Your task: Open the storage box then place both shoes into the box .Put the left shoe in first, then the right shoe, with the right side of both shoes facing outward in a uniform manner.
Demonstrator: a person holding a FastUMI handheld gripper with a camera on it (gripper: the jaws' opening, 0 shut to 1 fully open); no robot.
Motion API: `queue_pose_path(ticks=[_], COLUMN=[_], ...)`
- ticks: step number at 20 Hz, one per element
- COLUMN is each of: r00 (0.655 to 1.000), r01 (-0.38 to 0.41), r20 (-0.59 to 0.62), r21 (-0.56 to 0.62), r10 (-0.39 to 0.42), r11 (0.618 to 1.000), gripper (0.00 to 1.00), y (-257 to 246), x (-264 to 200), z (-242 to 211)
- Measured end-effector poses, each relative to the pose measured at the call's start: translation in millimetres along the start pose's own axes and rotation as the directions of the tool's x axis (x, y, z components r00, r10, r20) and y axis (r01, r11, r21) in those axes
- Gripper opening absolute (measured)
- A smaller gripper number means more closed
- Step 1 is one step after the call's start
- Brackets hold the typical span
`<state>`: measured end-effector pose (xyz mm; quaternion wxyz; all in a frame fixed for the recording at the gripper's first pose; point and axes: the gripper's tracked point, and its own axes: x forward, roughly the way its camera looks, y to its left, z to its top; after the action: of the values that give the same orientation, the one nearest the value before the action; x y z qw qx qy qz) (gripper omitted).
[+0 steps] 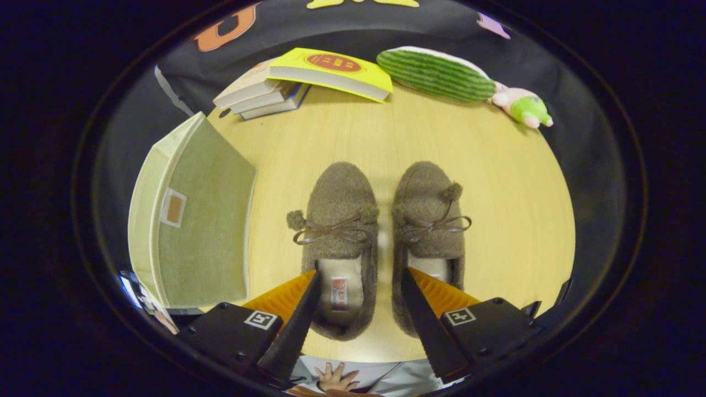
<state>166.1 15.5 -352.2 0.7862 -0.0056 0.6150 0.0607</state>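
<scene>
Two brown fuzzy slippers with bows and pompoms lie side by side on the wooden table, toes pointing away from me: the left shoe (340,231) and the right shoe (427,226). The beige fabric storage box (193,215) stands to the left of the shoes, its lid down. My gripper (359,275) hovers above the heels of the shoes, open. Its left finger (300,317) is over the left shoe's heel opening and its right finger (424,320) over the right shoe's heel. Nothing is held between them.
At the table's far edge lie a stack of books (265,91) with a yellow book (333,71) on top, a green striped plush (436,71) and a small pink-and-green toy (524,107). A person's hand (333,377) rests at the near table edge below the fingers.
</scene>
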Motion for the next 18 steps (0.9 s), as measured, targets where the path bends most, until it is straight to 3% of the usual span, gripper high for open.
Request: queue_pose_path(ticks=[4,5,7,9,13,18], r00=[0.998,0.997,0.994,0.994,0.997,0.998], r01=[0.012,0.031,0.079,0.062,0.020,-0.009], r20=[-0.056,-0.072,-0.077,-0.091,-0.080,-0.055], r21=[-0.011,-0.015,-0.041,-0.038,-0.005,0.039], r10=[-0.012,-0.032,-0.082,-0.065,-0.021,0.011], r11=[1.000,0.999,0.996,0.997,1.000,0.999], gripper=[0.69,0.58,0.49,0.27,0.06,0.06], y=[1,-2,-11,-11,-11,-5], x=[17,21,32,39,37,21], z=[-3,-4,-1,-1,0,4])
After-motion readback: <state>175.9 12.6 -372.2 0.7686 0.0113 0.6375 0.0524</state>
